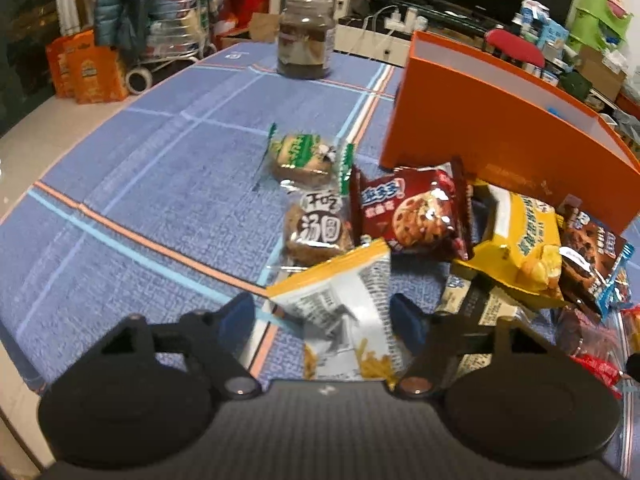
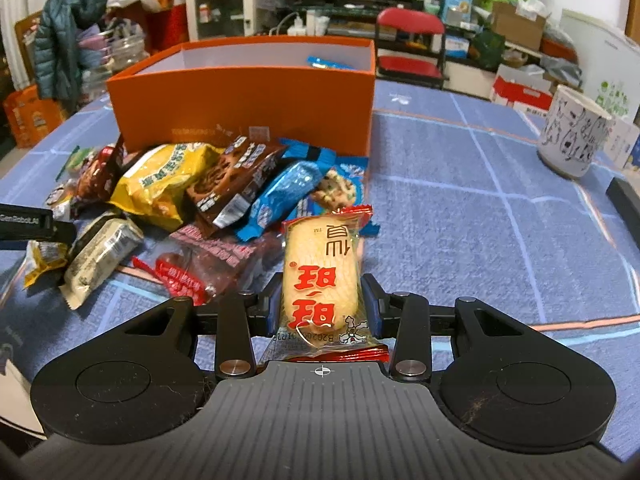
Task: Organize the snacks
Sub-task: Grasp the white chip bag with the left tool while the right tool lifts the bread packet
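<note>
My right gripper (image 2: 322, 300) is shut on a rice cracker packet (image 2: 320, 276) with red print, held above the blue cloth in front of the snack pile (image 2: 208, 192). An orange box (image 2: 244, 96) stands behind the pile, open at the top, with a blue packet (image 2: 328, 64) inside. My left gripper (image 1: 322, 316) is open around a yellow and white chip bag (image 1: 344, 312) that lies between its fingers. Beyond it lie a red cookie packet (image 1: 412, 212), two clear biscuit packets (image 1: 304, 156), a yellow bag (image 1: 520, 236) and the orange box (image 1: 500, 136).
A dark glass jar (image 1: 306, 34) stands at the far side of the table in the left wrist view. A white patterned mug (image 2: 572, 136) stands at the right. The blue checked tablecloth (image 2: 460, 200) covers the table. Cluttered shelves, a red chair and bags lie beyond.
</note>
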Demonstrator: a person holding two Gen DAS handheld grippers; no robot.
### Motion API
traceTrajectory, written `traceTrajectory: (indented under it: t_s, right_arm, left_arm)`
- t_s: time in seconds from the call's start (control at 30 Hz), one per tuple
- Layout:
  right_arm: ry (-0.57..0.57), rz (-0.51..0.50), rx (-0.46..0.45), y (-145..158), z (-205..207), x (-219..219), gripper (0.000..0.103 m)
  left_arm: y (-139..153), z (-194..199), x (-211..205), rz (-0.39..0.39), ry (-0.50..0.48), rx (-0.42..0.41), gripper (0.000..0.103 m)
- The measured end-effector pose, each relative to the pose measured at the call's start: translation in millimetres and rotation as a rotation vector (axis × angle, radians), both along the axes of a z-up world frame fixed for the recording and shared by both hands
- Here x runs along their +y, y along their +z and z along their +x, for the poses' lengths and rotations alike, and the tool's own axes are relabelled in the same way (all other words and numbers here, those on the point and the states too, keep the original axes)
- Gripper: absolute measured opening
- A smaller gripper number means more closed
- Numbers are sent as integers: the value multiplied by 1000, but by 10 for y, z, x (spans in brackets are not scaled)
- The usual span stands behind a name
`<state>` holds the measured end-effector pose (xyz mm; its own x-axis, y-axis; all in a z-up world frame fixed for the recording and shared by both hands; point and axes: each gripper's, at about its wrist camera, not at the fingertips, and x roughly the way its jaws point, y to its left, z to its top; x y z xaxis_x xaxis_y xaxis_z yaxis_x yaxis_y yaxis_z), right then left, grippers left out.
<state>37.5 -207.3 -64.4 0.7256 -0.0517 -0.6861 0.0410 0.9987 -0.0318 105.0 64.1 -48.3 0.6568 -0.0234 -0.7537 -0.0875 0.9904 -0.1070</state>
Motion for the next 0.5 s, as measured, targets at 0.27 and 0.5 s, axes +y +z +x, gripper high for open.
traceTrajectory:
  t_s: [0.27, 0.5]
  right_arm:
    - [-10, 15, 51, -120, 64, 1, 24]
    - [-8, 10, 59, -148, 86, 13, 28]
  left_arm:
    - [30, 22, 46, -25, -77, 12, 42]
    - [0, 14, -14, 34, -127, 9, 52]
